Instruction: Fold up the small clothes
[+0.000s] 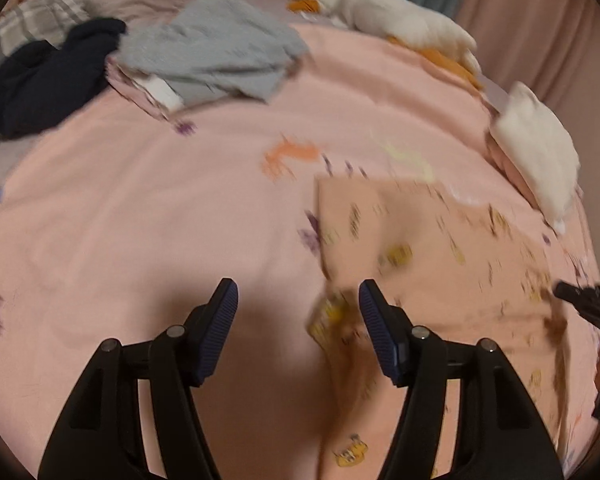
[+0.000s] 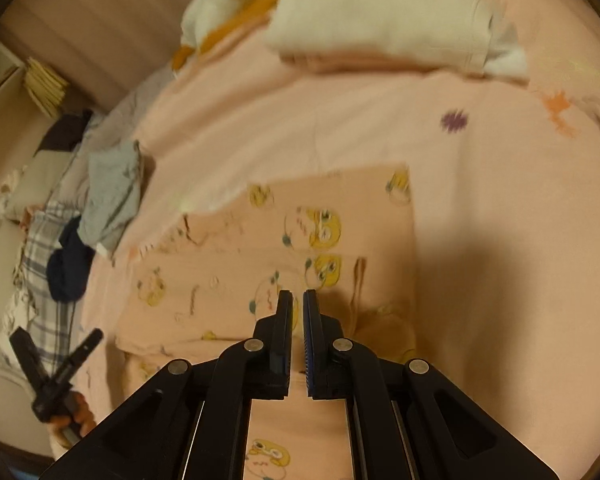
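The left gripper (image 1: 298, 300) is pointing steeply down over the bed, its two ribbed blue pads spread apart with nothing between them. The left pad is hanging over bare pink bedsheet (image 1: 140, 220); a blurred fold of the peach cartoon-print garment (image 1: 440, 240) is lying just beside the right pad, and whether they are touching is not clear. The right gripper (image 2: 298, 300) is also angling down, its pads nearly together with only a thin gap; it is closed, but whether any cloth is pinched in it cannot be made out, since the fingers are hiding the fabric right beneath them.

The garment is spreading flat on the sheet from the centre toward 3 o'clock in the left wrist view, motion-smeared, its near part cut off by the gripper arms. In the right wrist view it is lying at centre, its yellow cartoon faces readable as drawings; no writing is legible.

At 10 o'clock in the left view a light blue cloth (image 1: 216, 56) is resting on a folded pile, with a dark navy garment (image 1: 48, 84) beside it at 9 o'clock. A folded white cloth (image 1: 536, 156) is sitting at 2 o'clock. At 7 o'clock in the right view, a hand (image 2: 74, 416) is gripping the other gripper's handle, partly cut off by the rim.
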Motion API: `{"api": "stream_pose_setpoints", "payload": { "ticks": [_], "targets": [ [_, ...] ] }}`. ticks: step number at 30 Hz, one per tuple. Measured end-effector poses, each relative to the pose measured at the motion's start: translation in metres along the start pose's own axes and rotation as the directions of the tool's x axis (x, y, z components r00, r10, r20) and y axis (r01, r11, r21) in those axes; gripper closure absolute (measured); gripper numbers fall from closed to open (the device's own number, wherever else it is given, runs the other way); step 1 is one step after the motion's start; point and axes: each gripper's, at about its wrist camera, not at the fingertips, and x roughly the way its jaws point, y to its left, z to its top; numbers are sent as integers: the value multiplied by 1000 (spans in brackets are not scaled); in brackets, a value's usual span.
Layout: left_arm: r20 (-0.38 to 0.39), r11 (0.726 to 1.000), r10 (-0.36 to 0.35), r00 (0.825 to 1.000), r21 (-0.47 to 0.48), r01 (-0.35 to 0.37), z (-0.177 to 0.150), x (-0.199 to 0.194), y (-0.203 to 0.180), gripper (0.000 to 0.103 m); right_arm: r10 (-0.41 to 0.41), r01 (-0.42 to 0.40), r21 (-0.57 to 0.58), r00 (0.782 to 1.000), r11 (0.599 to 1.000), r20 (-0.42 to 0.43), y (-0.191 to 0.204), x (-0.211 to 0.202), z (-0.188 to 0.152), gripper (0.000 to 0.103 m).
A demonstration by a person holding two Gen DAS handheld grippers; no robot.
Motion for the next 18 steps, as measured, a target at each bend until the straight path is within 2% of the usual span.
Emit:
{"api": "stream_pose_setpoints", "payload": {
  "ticks": [2,4,5,7,8,10,12,16,18],
  "targets": [
    [-38,1000,-7,999,2,7,-12,8,2,40,56,-54,52,998,997,-33,-11,7,-2,96],
    [-54,1000,8,998,9,-7,-18,13,7,40,64,-57,137,997,989,-51,-28,10,-4,75],
    [-55,1000,11,998,8,-11,-19,14,10,40,85,-76,169,995,983,-50,-35,10,-4,72],
    [-52,999,-28,998,-18,27,-20,12,18,40,205,-193,242,979,951,-25,-50,5,-7,59],
    [-56,998,-54,997,-46,51,-20,9,23,40,226,-216,259,974,941,-11,-55,3,-8,57],
    [-64,993,-91,994,-81,85,-21,4,28,39,159,-159,246,987,956,19,-60,-5,-8,56],
    [-71,992,-110,991,-78,104,-24,0,27,38,116,-121,227,993,966,34,-62,-9,-7,56],
    [-67,995,-91,994,-45,88,-32,6,23,36,207,-204,243,978,948,13,-59,5,-8,56],
    [-53,996,-87,995,-37,85,-33,7,21,31,230,-228,210,973,951,14,-50,13,-7,57]
  ]
}}
